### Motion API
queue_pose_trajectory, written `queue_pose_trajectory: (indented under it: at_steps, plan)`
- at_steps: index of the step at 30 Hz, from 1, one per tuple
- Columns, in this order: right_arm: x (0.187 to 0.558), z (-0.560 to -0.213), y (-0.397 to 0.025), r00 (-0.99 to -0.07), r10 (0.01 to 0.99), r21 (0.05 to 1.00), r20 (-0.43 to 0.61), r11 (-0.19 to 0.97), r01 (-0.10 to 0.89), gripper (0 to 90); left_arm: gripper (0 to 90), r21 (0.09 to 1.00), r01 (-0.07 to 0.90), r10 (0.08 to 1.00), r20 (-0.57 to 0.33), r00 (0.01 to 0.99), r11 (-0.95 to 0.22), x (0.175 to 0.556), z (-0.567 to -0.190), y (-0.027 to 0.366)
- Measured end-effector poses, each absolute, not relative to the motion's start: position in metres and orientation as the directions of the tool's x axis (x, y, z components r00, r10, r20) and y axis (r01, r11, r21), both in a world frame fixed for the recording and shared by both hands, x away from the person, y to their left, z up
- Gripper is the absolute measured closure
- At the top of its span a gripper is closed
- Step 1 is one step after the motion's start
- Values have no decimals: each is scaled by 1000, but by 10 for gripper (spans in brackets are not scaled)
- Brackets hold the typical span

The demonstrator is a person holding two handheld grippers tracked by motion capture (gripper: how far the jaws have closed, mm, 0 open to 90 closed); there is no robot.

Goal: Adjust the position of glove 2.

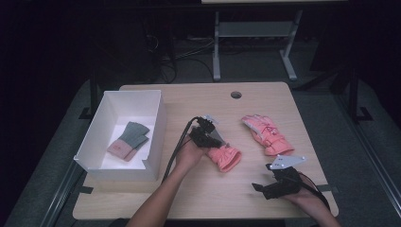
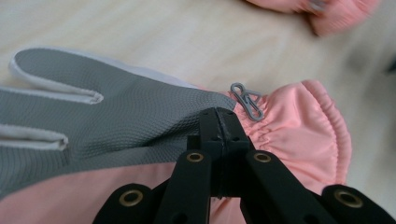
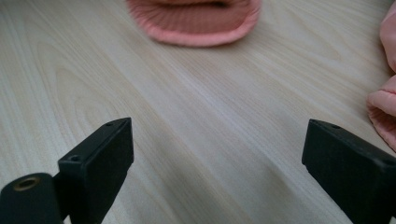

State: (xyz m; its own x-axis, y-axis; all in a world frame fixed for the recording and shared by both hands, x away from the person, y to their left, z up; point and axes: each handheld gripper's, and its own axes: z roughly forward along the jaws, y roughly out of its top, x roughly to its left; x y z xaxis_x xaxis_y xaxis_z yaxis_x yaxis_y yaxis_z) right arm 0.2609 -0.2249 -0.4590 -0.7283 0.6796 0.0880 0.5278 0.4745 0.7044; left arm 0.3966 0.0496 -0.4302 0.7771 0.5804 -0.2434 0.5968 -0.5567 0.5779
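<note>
A pink glove [image 1: 227, 158] with a grey textured palm [image 2: 116, 116] lies at the middle of the wooden table [image 1: 198, 99]. My left gripper [image 1: 215, 142] is shut on it; in the left gripper view the jaws meet where the palm joins the gathered pink cuff [image 2: 303, 130], next to a small grey clip [image 2: 247, 100]. The matching pink glove [image 1: 267, 135] lies flat to the right. My right gripper [image 1: 265, 187] hovers near the front right edge, open, with bare table between its fingers [image 3: 100, 158]. A pink cuff [image 3: 196, 18] lies ahead of it.
A white open box [image 1: 156, 123] stands at the table's left side with a folded grey and pink pair of gloves [image 1: 128, 140] inside. A round cable hole [image 1: 236, 94] sits near the far edge. Table legs and cables lie on the floor beyond.
</note>
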Motion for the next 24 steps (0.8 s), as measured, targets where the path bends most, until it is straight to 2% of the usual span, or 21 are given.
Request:
queue_pose_trajectory:
  at_steps: [7,15,18,24]
  plan:
    - [262,-460,-225,-728,680,704,86,475,528,86,899,554,537,499,-235,834,-637,365,-427,43]
    - [261,-459,-223,-727,680,703,92,472,531,86,898,550,499,437,-251,864,-669,339,-425,40]
    - [261,-459,-223,-727,680,703,94,472,532,86,898,579,513,442,-273,854,-634,337,-418,48]
    - [262,-460,-225,-730,678,707,88,474,525,86,898,603,549,524,-240,817,-579,337,-403,82]
